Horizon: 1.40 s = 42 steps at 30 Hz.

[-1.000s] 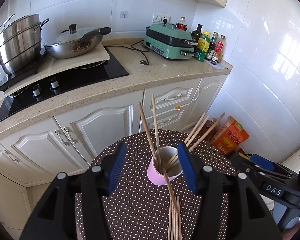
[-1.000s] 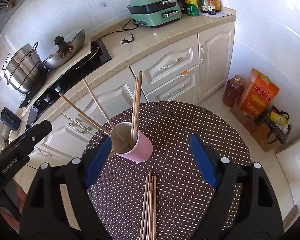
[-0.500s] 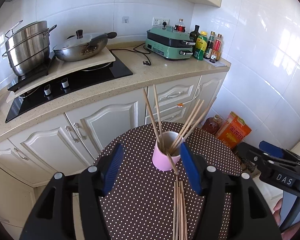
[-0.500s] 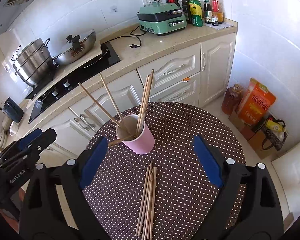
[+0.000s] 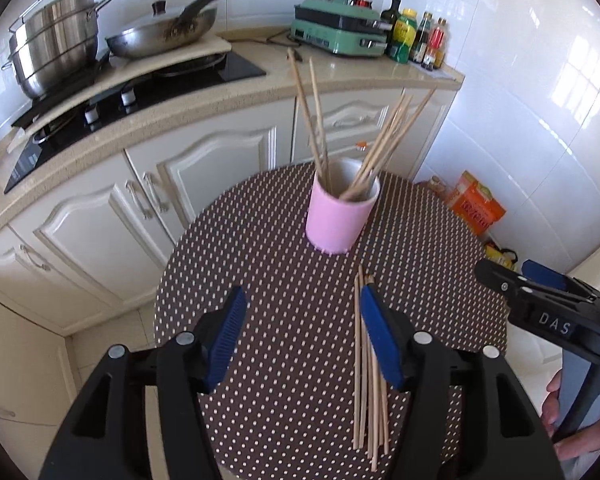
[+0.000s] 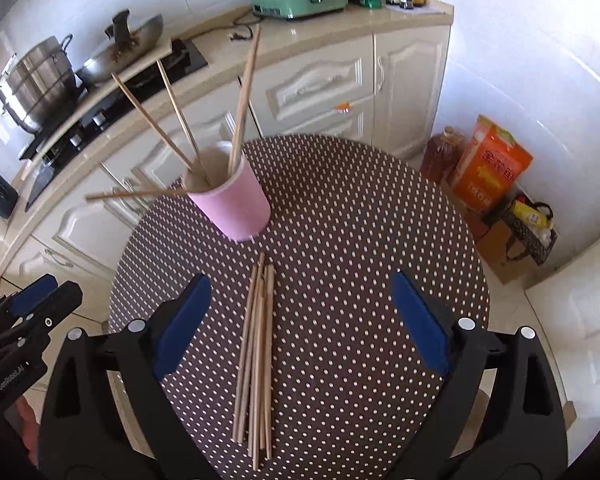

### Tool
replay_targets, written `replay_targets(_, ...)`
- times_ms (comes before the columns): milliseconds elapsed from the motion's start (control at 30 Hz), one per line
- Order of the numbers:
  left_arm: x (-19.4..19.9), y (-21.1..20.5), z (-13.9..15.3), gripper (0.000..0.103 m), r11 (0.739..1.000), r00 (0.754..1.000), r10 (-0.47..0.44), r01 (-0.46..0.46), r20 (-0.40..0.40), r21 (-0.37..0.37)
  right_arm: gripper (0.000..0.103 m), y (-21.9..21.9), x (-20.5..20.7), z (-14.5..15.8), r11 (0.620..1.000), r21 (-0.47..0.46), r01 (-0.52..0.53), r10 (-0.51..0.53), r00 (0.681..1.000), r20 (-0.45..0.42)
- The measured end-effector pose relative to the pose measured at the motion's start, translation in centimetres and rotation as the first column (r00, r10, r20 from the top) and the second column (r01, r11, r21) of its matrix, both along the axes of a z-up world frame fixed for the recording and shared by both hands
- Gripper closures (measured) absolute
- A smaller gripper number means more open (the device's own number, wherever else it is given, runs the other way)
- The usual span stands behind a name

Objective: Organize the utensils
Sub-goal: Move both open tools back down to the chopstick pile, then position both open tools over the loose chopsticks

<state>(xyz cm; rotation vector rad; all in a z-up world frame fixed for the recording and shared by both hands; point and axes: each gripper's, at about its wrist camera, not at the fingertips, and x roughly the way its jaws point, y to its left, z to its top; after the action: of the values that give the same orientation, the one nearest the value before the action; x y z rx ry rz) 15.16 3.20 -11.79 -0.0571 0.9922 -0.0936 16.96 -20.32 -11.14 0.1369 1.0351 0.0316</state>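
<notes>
A pink cup [image 5: 337, 216] [image 6: 232, 200] stands on a round brown polka-dot table [image 5: 284, 280] [image 6: 360, 240] and holds several wooden chopsticks [image 5: 384, 140] [image 6: 242, 100] that lean out. A bundle of several loose chopsticks [image 5: 370, 372] [image 6: 256, 356] lies flat on the table in front of the cup. My left gripper [image 5: 302, 336] is open and empty above the table, its right pad beside the bundle. My right gripper [image 6: 300, 320] is open wide and empty, above the bundle. Each gripper shows at the edge of the other view [image 5: 548, 304] [image 6: 24, 312].
A kitchen counter [image 5: 180, 100] with cabinets runs behind the table, bearing a steel pot [image 5: 56, 60], a wok [image 5: 168, 32], a green cooker [image 5: 340, 32] and bottles [image 5: 416, 40]. An orange bag [image 6: 488, 164] and an oil jug [image 6: 440, 156] stand on the floor at right.
Both grippers have pulled back from the cup toward the near table edge, so the loose bundle now lies between the fingers. The left gripper has opened wider. The cup stays in place.
</notes>
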Motion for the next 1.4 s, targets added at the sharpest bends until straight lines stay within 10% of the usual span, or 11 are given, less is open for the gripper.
replay_targets(633, -1.9, 0.8, -10.3, 0.044, 1.000, 0.971, 0.012, -0.006, -0.241, 0.027, 0.013, 3.2, -1.4, -12.1, 0.975, -0.182, -0.130, 0.077, 0.960, -0.271)
replay_targets(1400, -0.7, 1.7, -12.7, 0.044, 1.000, 0.951, -0.001, -0.005, -0.308, -0.019, 0.013, 8.2, 3.0, -15.6, 0.939, -0.261, -0.226, 0.138, 0.939, -0.316)
